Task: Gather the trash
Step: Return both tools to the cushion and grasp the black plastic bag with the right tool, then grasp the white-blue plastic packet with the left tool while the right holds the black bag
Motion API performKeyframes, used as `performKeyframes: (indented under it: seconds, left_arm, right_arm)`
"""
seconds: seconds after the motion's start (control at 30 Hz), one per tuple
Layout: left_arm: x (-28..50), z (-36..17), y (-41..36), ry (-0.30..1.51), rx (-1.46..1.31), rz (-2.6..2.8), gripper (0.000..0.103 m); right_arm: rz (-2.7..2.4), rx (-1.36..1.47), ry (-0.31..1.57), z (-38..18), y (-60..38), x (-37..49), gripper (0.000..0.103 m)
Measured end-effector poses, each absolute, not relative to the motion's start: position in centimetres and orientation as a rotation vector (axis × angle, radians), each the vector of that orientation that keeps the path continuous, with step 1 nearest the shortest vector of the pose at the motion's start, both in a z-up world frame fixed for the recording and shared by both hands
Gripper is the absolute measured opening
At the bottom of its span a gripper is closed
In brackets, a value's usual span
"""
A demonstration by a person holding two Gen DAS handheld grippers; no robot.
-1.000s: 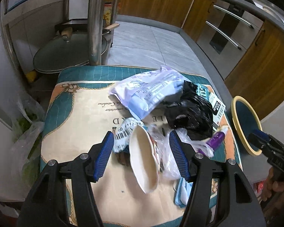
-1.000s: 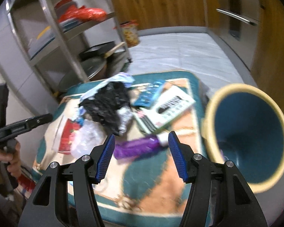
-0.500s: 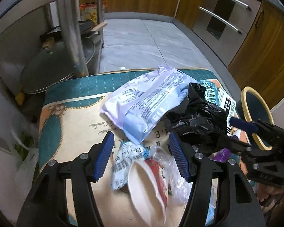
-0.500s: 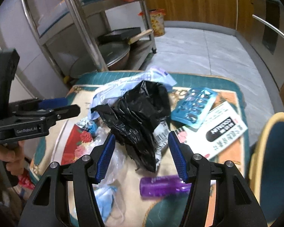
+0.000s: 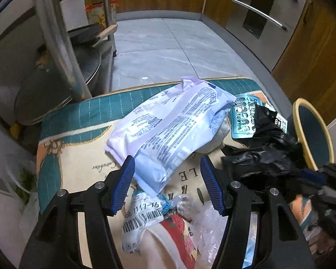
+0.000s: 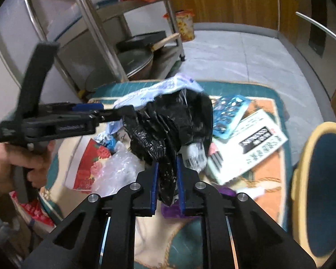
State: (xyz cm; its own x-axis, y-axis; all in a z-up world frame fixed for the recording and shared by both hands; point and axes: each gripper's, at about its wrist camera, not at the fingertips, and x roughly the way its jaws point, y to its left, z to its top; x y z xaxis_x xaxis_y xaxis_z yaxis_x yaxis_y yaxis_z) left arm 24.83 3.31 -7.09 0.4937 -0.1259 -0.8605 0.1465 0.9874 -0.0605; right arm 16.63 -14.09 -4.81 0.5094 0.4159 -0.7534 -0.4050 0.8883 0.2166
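1. My right gripper (image 6: 166, 174): jaws have just been closing and now pinch a fold of the crumpled black plastic bag (image 6: 168, 125), whose tail hangs down between the blue pads. The rest of the bag bulges ahead of the pads, over the litter pile.

2. My left gripper (image 5: 168, 179): jaws stand apart, gripping nothing. The near corner of the white and pale-blue printed plastic pouch (image 5: 168, 130) lies between the blue pads without touching either.

3. Teal and cream patterned floor mat (image 5: 78, 116): carries all the litter.

4. Litter on the mat:
- blue foil blister pack (image 6: 228, 114), just beside the black bag, partly resting on the next item;
- white cardboard box with a black label (image 6: 250, 148), tilted toward the mat's right edge;
- purple plastic tube (image 6: 171, 210), under my right pads, mostly hidden;
- crumpled clear plastic film (image 6: 116, 170), left of the black bag;
- red floral paper cup (image 6: 87, 163), lying on its side beside the film;
- white label with a barcode (image 5: 143, 222), below the pouch.

5. Dark blue bin with a yellow rim (image 6: 320, 192): off the mat's right edge, mouth open toward me.

6. Metal shelf rack (image 6: 96, 29): beyond the mat, pans on its lower tier.

7. A hand (image 6: 13, 170) holds the left gripper's handle.
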Motion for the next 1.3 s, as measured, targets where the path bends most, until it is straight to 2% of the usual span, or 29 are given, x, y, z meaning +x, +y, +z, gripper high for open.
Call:
performKeyframes:
  seconds: [0.3, 0.4, 0.5, 0.63, 0.77, 1.03, 1.3]
  left_arm:
    - [26.4, -8.9, 0.0, 1.038, 0.201, -0.141, 0.061]
    - [26.9, -8.9, -0.5, 1.015, 0.257, -0.119, 0.057]
    - [27.2, -8.8, -0.6, 1.034, 0.263, -0.119, 0.050]
    - [27.0, -9.0, -0.6, 1.048, 0.277, -0.134, 0.021]
    - [26.4, -8.8, -0.3, 1.020, 0.272, -0.120, 0.009]
    - [24.3, -6.0, 0.3, 0.922, 0.233, -0.097, 0.002]
    - [22.2, -2.9, 0.9, 0.871, 0.149, -0.120, 0.002]
  right_arm:
    - [0.442, 0.081, 0.865, -3.3, -17.3, 15.4, 0.013]
    - [0.440, 0.095, 0.849, -2.7, -18.1, 14.5, 0.013]
    - [0.435, 0.108, 0.837, -2.3, -19.0, 13.4, 0.013]
    - [0.428, 0.129, 0.821, -1.7, -19.8, 12.6, 0.013]
    - [0.420, 0.139, 0.811, -1.5, -20.6, 12.0, 0.013]
    - [0.403, 0.145, 0.801, -1.1, -21.5, 10.8, 0.013]
    - [0.383, 0.155, 0.783, -0.7, -22.3, 9.6, 0.013]
